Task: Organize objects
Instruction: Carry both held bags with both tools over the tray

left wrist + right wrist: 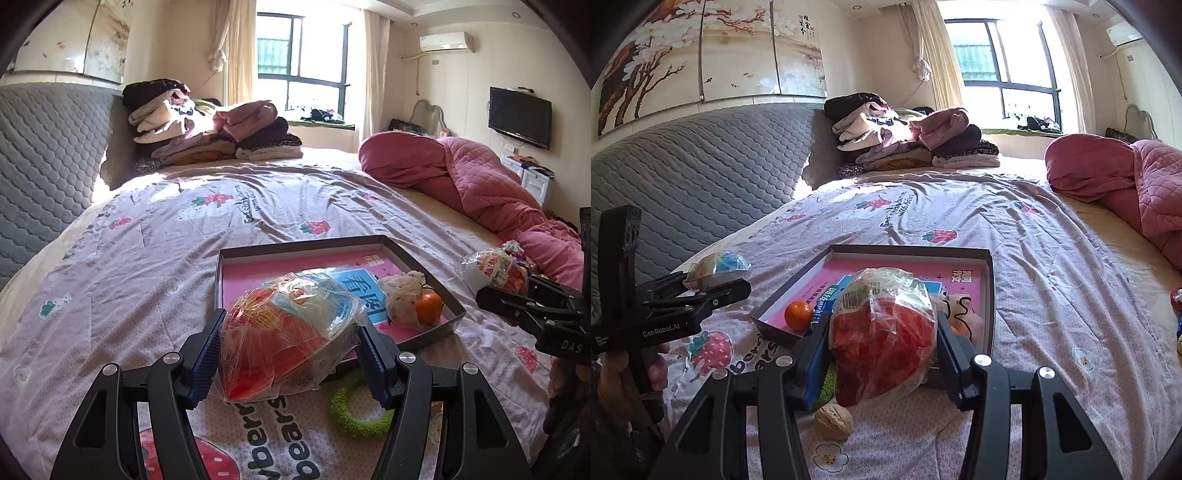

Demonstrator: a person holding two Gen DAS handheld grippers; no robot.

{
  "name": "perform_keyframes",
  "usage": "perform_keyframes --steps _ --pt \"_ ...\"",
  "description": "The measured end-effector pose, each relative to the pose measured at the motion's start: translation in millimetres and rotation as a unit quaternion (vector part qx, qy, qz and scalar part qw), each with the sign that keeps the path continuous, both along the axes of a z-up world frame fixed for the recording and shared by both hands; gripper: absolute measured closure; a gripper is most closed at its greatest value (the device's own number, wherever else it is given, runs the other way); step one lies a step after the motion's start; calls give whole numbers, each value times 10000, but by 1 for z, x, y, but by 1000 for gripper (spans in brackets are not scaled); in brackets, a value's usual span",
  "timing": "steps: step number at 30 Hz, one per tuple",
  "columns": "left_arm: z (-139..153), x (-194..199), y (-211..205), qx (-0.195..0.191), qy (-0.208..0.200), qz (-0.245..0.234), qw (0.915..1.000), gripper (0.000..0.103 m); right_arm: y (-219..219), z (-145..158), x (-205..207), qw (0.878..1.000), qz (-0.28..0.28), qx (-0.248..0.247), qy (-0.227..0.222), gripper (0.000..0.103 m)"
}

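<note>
A shallow grey box (424, 264) with a pink lining lies on the bed; it also shows in the right wrist view (908, 252). Inside are an orange (429, 306), a blue card and a small white plush (400, 295). My left gripper (291, 354) is shut on a clear snack bag (288, 332) with red and blue packets, held above the box's near edge. My right gripper (882, 350) is shut on a second snack bag (882, 328) with red contents, just before the box's near side. Each gripper shows at the other view's edge.
A green knitted ring (354, 410) lies on the strawberry-print sheet under my left gripper. A walnut (833, 421) lies under my right gripper. Folded clothes (207, 125) are piled by the grey headboard. A pink quilt (480, 184) is bunched on the right.
</note>
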State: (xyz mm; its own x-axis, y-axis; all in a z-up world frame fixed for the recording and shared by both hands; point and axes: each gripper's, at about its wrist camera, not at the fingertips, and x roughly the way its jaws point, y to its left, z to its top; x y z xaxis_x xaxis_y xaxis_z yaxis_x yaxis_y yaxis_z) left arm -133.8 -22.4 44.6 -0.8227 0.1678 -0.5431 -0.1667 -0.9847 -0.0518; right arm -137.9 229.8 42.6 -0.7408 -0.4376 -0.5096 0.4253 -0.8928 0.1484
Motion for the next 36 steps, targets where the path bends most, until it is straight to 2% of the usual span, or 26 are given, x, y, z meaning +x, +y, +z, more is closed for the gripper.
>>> perform_keyframes --steps 22,36 --pt "-1 -32 -11 -13 -30 121 9999 35 -16 -3 -37 9998 90 157 75 51" --pt "-8 -53 -15 1 -84 185 9998 35 -25 -16 -51 9996 112 269 -28 51"
